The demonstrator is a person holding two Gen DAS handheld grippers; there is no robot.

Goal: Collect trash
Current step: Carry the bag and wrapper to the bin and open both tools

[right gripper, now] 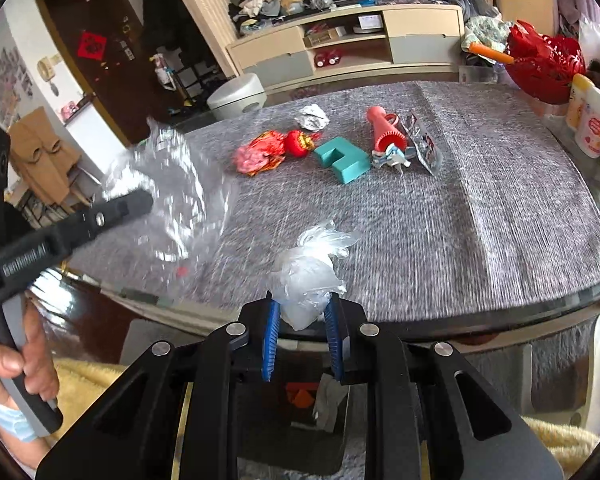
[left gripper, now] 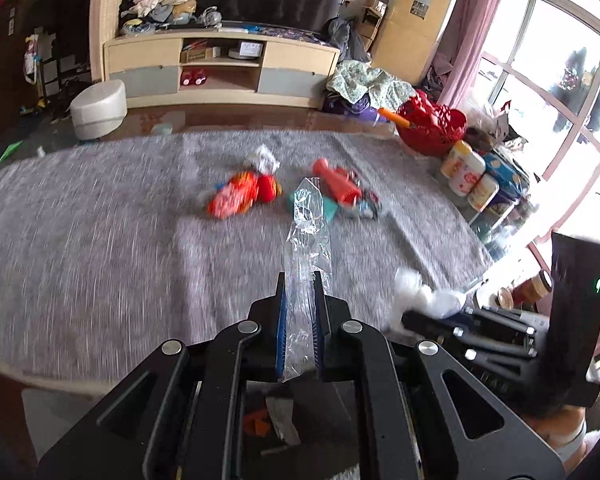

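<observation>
left tool (left gripper: 299, 280): clamped on a clear plastic wrapper (left gripper: 308, 224), raised over the worktop (left gripper: 100, 240) | right tool (right gripper: 302, 312): a crumpled plastic bag (right gripper: 308, 268) is pinched | remaining trash (right gripper: 260, 152): left ahead of both tools

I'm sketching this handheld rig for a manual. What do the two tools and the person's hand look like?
Both are matte black, angular linkage frames with round silver pivot pins and cut-out slots. The left tool and right tool each carry two ribbed blue pads. Seen side-on, the left one bears faint grey lettering, too blurred to read. The person's hand wraps a black-and-grey handle; one finger looks bandaged in white.
</observation>
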